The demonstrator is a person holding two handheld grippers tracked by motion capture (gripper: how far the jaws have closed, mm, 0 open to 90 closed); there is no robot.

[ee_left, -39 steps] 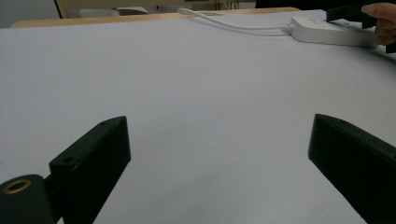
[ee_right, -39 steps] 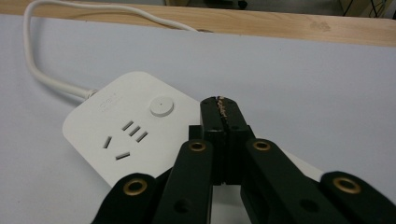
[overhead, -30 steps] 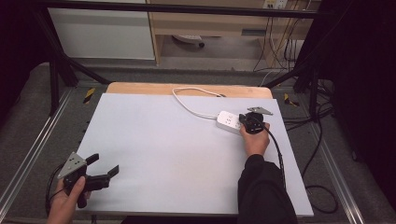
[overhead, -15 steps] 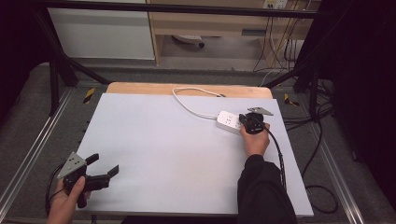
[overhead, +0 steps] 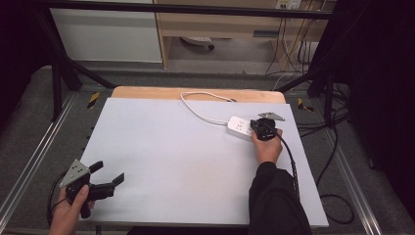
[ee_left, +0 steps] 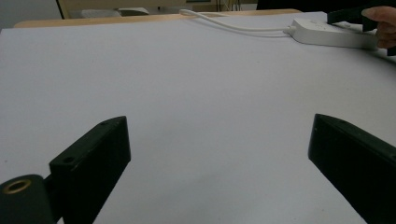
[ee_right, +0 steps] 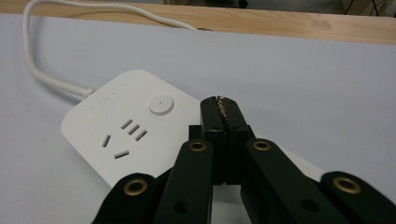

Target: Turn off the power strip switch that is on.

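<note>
Left gripper (overhead: 105,177), black two-jaw tool with grey triangular plate, sits at the near left corner of the pale grey table mat (overhead: 171,156); jaws spread wide, nothing between them, held just above the mat. Farther out on the right side, right gripper (overhead: 258,128) has its jaws pressed fully together with nothing gripped between them; in the right gripper view its tips (ee_right: 221,108) sit over the white rectangular plastic power strip (ee_right: 126,135), just beside the round button (ee_right: 161,104); contact unclear. Strip lies flat on the mat near the far right edge. Its white cord (overhead: 198,105) loops back to the wooden table edge (overhead: 147,92).
</note>
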